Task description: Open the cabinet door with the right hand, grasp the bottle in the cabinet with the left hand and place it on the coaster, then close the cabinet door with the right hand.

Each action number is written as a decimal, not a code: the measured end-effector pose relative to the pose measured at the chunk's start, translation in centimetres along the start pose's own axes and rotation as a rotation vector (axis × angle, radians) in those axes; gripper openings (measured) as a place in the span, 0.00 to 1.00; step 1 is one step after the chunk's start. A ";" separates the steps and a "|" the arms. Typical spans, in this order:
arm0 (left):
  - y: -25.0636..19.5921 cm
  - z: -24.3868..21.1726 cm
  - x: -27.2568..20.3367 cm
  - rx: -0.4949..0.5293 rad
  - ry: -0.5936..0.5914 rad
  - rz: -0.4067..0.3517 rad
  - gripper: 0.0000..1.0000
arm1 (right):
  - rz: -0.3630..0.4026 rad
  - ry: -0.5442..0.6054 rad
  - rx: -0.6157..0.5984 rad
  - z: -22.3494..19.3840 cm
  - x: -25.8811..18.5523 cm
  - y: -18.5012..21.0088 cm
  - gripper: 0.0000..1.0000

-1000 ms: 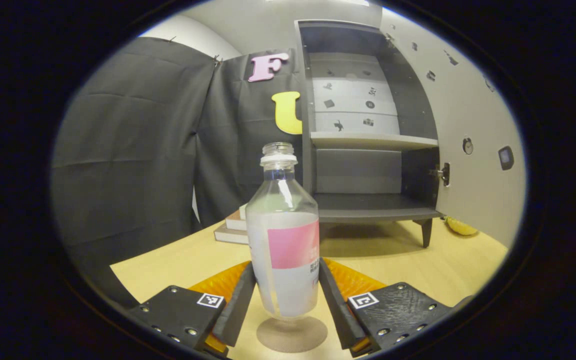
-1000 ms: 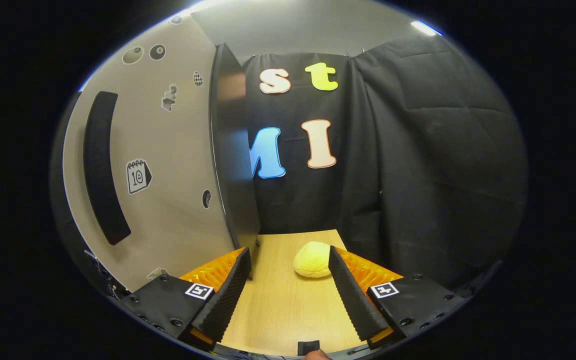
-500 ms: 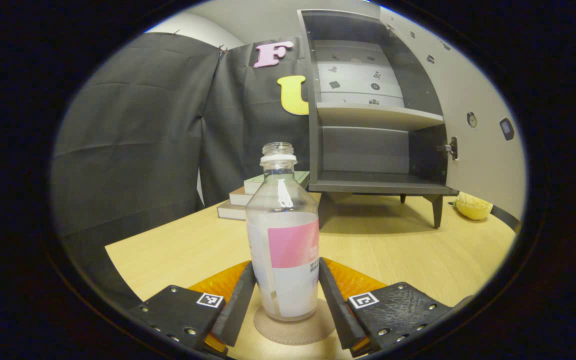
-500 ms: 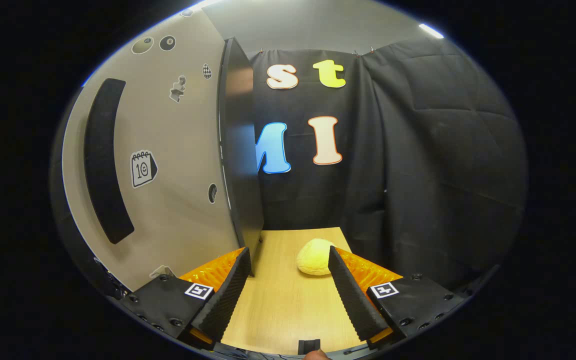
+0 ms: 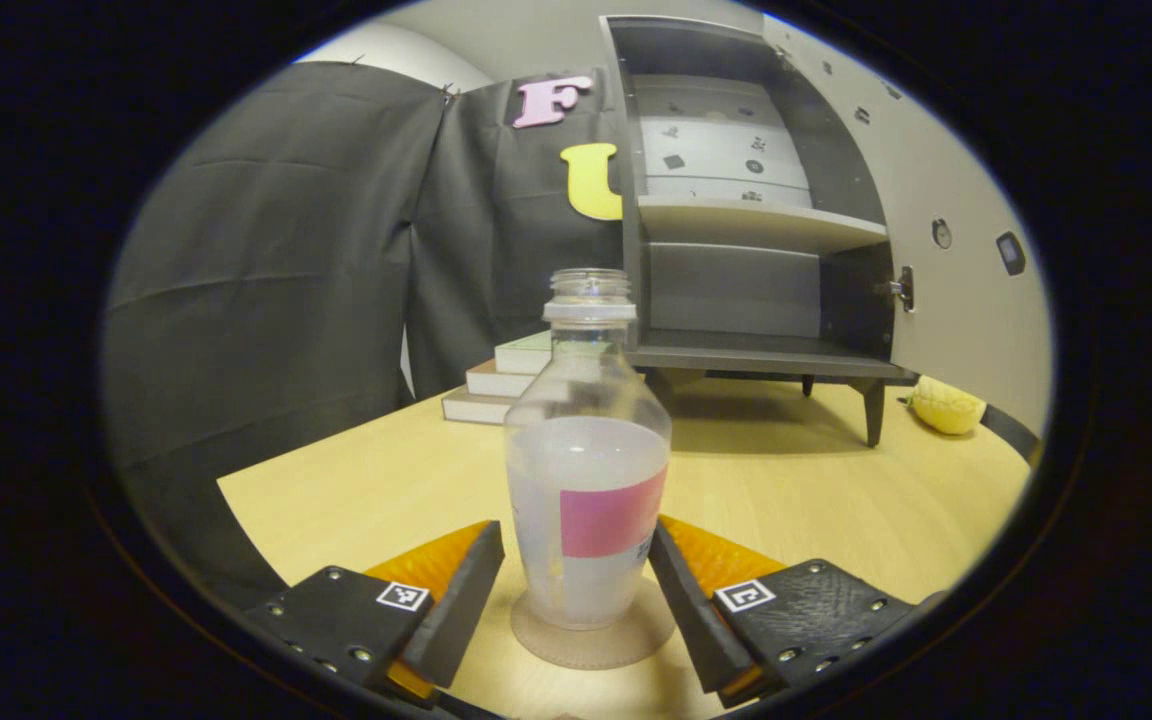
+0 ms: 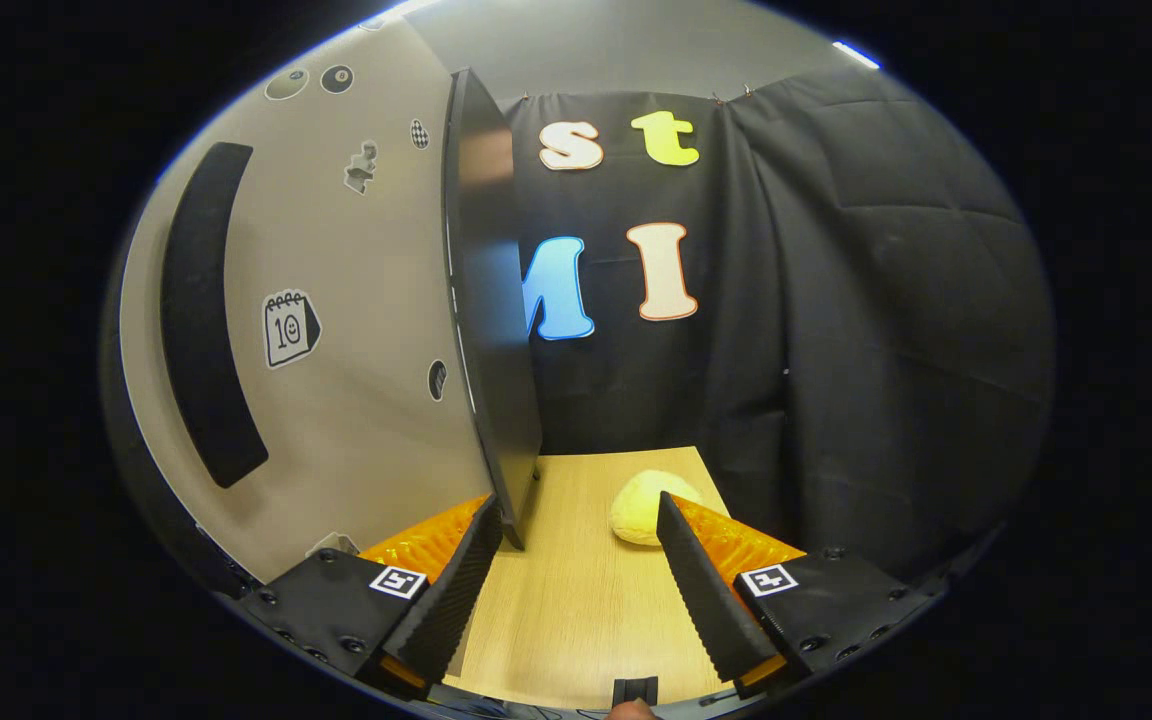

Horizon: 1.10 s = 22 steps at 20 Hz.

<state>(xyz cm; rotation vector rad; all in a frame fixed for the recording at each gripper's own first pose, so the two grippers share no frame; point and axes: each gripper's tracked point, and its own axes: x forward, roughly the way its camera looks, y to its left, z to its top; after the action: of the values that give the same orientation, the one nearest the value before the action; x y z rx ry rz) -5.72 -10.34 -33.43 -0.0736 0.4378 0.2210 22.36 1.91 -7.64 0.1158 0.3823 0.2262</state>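
Standing upright on the round coaster point(image 5: 591, 640), the bottle point(image 5: 588, 470) is uncapped and looks a bit over half full of cloudy liquid, so it would spill if knocked. The left gripper point(image 5: 576, 600) has its fingers parted to either side of the bottle's base; a gap shows on the left side, while the right finger point(image 5: 681, 600) sits so close I cannot tell whether it touches. It no longer looks gripped. To my eye the risk lies in the withdrawal: if the hand pulls back crooked or swings sideways, that near finger could catch the label and drag or tip the bottle off the coaster. Farther back on the table point(image 5: 796, 500), the cabinet point(image 5: 736, 290) stands open with bare shelves, a stack of books point(image 5: 496, 385) beside it. In the right gripper view the right gripper point(image 6: 576, 580) is wide open, holding nothing, right beside the edge of the open cabinet door point(image 6: 491, 330). A yellow soft thing point(image 6: 641, 505) lies on the table near the door's foot and could, I judge, get nudged by the gripper as the door is pushed closed.
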 end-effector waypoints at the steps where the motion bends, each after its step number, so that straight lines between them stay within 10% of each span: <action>1: 0.3 0.4 -0.3 0.006 -0.008 0.007 0.87 | 0.000 0.000 -0.004 -0.1 0.0 0.0 0.98; 22: 1.1 20.5 -10.9 0.070 -0.210 -0.001 0.86 | 0.153 -0.190 0.078 6.9 -3.1 2.8 0.98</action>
<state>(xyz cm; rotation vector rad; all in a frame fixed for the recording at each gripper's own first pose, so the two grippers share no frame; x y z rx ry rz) -7.11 -9.01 -10.25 0.0183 0.2359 0.2102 21.63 3.41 0.23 0.2419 0.1934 0.3485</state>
